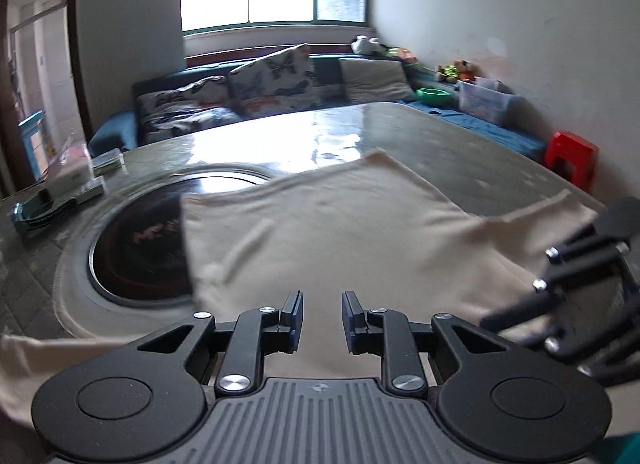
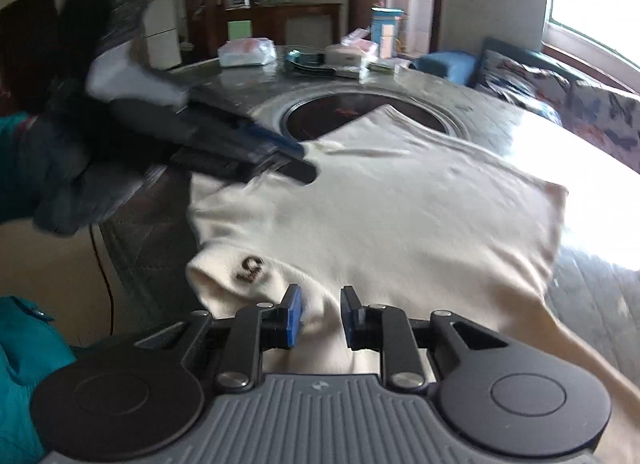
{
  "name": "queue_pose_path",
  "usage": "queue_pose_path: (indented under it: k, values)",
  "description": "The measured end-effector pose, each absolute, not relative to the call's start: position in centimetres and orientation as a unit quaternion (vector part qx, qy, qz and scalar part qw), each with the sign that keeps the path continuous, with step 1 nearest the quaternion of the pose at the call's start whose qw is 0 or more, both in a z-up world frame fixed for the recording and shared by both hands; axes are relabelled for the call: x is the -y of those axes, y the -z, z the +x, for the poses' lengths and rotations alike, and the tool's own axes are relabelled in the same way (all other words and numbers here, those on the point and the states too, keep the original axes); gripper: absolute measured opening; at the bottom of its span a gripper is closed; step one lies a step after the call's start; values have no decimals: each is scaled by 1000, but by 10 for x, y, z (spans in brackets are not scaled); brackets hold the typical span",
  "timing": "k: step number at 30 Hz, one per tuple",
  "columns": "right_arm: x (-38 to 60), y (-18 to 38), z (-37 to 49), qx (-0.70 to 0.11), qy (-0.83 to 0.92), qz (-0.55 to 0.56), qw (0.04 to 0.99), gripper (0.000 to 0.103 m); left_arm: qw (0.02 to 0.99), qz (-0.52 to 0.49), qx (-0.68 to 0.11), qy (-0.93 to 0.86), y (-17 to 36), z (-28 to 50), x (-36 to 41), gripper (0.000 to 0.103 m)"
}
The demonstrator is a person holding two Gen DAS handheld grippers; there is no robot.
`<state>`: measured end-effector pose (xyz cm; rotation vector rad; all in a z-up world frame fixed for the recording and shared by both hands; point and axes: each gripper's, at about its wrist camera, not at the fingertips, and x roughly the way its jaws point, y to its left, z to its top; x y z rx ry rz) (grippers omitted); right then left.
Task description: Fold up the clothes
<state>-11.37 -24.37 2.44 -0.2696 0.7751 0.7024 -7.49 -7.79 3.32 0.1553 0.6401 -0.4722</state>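
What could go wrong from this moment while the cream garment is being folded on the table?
1. Both the left gripper and the right gripper stand open with no cloth pinched, so a grab may catch only one layer of the cream garment.
2. The garment's near edge hangs over the table edge, so it could slide off.
3. The grippers are close together and might collide.

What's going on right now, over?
Left gripper and right gripper: jaws apart, holding nothing. Cream garment partly folded on table. Nothing blocking.
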Motion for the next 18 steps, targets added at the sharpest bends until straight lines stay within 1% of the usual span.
queue_pose_path:
  k: [5, 8, 12, 18]
  values:
    - [251, -25, -123, -377, -341, -128, 852, 22, 911, 119, -310, 243, -15, -94, 92, 25]
    - [266, -32, -119, -371, -326, -91, 865, 27, 910, 130, -304, 251, -11, -104, 92, 24]
    - [288, -28, -108, -384, -289, -35, 876, 27, 909, 133, -302, 254, -9, -106, 90, 24]
    - [289, -19, -122, -387, -278, -102, 873, 26, 909, 141, -297, 258, -18, -105, 89, 24]
